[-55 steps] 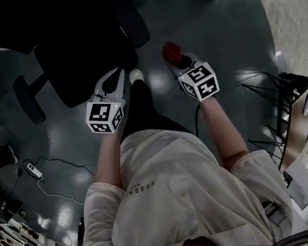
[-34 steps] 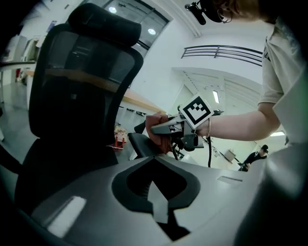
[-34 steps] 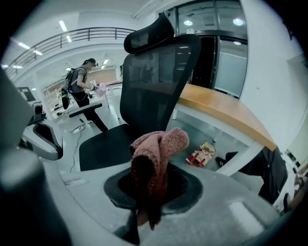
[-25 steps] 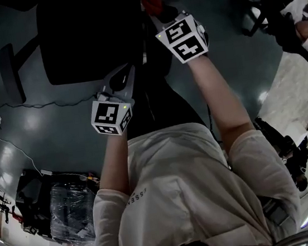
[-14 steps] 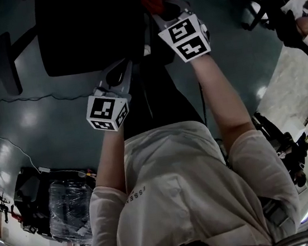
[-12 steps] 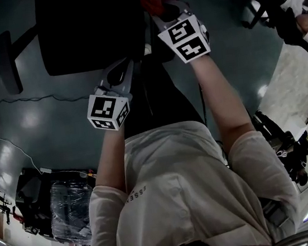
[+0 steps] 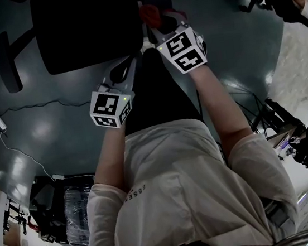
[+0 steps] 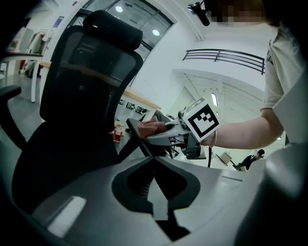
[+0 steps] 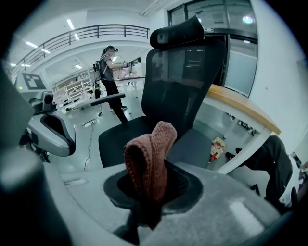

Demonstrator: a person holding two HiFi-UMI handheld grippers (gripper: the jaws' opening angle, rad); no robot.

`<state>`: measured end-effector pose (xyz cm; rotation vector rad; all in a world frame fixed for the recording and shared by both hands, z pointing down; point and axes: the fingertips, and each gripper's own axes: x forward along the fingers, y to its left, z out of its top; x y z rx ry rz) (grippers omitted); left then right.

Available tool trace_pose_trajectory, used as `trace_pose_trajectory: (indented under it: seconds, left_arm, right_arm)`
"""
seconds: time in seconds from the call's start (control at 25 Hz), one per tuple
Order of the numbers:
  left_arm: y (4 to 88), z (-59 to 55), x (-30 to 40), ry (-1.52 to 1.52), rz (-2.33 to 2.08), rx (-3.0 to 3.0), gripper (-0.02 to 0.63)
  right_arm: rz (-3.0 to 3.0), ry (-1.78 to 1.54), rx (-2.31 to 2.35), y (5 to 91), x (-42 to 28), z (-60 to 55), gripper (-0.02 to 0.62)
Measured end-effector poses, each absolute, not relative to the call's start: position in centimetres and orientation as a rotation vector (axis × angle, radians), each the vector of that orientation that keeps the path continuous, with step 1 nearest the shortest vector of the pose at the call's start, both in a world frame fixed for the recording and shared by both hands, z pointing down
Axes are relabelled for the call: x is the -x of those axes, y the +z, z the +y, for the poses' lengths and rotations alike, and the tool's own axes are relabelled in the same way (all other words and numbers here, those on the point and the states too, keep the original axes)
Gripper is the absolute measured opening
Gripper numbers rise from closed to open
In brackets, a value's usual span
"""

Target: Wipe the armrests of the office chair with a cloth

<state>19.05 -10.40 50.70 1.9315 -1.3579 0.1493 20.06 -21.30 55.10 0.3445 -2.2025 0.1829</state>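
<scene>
Over glossy floor (image 7: 228,48), right tongs (image 7: 158,23) pinch cloth (image 9: 150,153), seemingly beside chair (image 7: 88,27).

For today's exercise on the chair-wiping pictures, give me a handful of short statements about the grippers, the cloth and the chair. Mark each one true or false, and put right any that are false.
1. The right gripper is shut on the cloth. True.
2. The cloth is blue. False: it is reddish-brown.
3. The office chair has a headrest. True.
4. The left gripper holds a second cloth. False: no cloth shows in its jaws.
5. The person far off in the right gripper view is seated. False: that person is standing.
</scene>
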Motion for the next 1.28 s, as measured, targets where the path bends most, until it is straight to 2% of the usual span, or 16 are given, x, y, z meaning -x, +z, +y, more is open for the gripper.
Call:
trace_pose_trajectory:
  seconds: [0.28, 0.6, 0.76, 1.0, 1.28]
  left_arm:
    - [50.7, -8.1, -20.3, 0.157, -1.347, -1.969, 0.016]
    - [50.5, -6.1, -22.0, 0.142, -1.331, -1.996, 0.017]
    - [51.2, -7.4, -22.4, 0.171, -1.350, -2.005, 0.015]
    - [50.4, -9.0, -22.1, 0.174, -1.356, -2.036, 0.017]
    - [50.9, -14.8, -21.5, 0.141, -1.387, -2.017, 0.017]
  right_arm:
    - [-2.194, 0.220, -0.358, 55.1, -22.2, -16.3, 0.060]
    - [-2.164, 0.440, -0.363, 55.9, -26.1, -11.2, 0.060]
    - [-2.171, 0.481, -0.455, 55.9, -29.3, -14.4, 0.060]
    - [-2.244, 0.420, -0.516, 52.8, -29.9, -21.1, 0.060]
    - [-2.350, 0.334, -0.430, 52.8, -25.2, -32.3, 0.060]
